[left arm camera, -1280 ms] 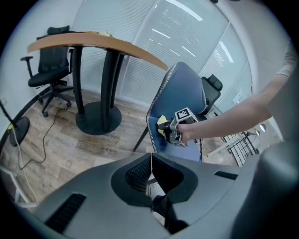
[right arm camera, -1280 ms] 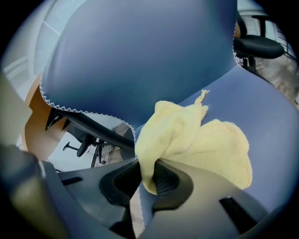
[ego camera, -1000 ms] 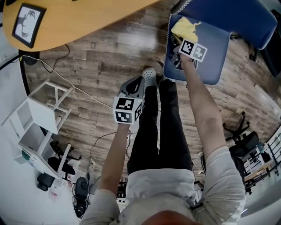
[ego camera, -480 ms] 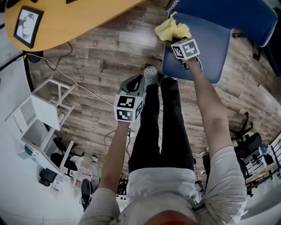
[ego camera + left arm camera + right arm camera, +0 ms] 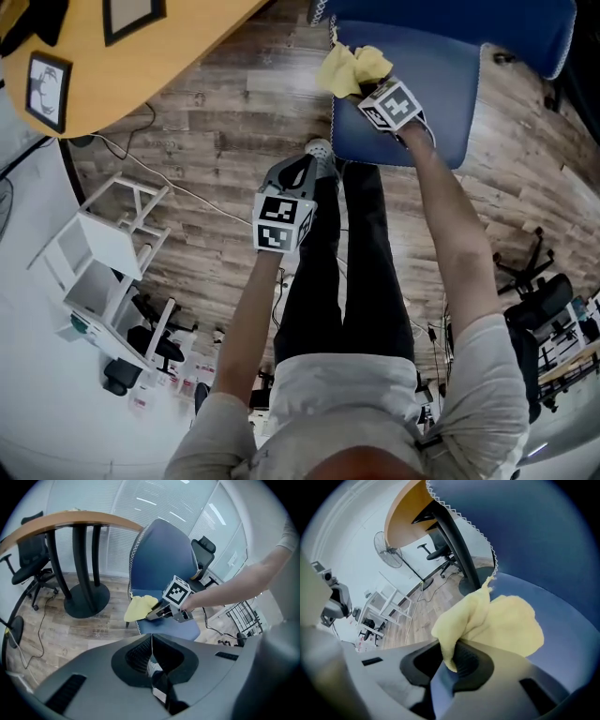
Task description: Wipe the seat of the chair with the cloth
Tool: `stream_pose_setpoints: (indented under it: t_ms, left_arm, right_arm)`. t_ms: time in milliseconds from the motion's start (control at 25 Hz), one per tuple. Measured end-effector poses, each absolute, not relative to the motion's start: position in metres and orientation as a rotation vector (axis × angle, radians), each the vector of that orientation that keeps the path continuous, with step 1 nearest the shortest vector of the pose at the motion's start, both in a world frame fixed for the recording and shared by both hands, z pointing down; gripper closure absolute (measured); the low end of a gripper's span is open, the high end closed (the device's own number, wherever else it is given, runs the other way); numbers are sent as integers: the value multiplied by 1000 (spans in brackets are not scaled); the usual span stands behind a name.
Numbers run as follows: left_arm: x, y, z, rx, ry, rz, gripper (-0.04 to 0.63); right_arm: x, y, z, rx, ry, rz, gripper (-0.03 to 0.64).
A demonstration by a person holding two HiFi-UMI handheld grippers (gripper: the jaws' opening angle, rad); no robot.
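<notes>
Head view: right gripper (image 5: 367, 92) over the chair seat (image 5: 445, 89), with the yellow cloth (image 5: 349, 68) bunched at the seat's edge (jaw tips hidden under it). The backrest is cut off at the top.
Left gripper view: left gripper (image 5: 151, 656) has its jaws together and empty, apart from the chair.
Right gripper view: jaws are clamped on a cloth fold; the rest lies on the seat.

The person wears a pale grey short-sleeved T-shirt (image 5: 342, 398), black trousers (image 5: 352, 281) and a pale speckled sneaker (image 5: 320, 153). The left gripper (image 5: 302, 173) and the right gripper (image 5: 367, 92) have grey moulded-plastic bodies, each topped by a white cube printed with black square markers.
</notes>
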State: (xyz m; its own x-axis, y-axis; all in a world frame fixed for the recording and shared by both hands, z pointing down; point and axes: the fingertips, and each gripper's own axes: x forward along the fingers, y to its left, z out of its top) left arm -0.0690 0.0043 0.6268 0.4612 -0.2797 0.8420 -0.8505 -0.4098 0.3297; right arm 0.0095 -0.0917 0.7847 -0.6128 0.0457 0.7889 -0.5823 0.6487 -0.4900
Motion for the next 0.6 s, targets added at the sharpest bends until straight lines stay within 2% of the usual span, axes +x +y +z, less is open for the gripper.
stream_pose_setpoints:
  t_ms: [600]
  left_arm:
    - [8, -34, 632, 1985, -907, 969, 568]
  right_arm:
    - [111, -72, 795, 216, -1976, 911, 551]
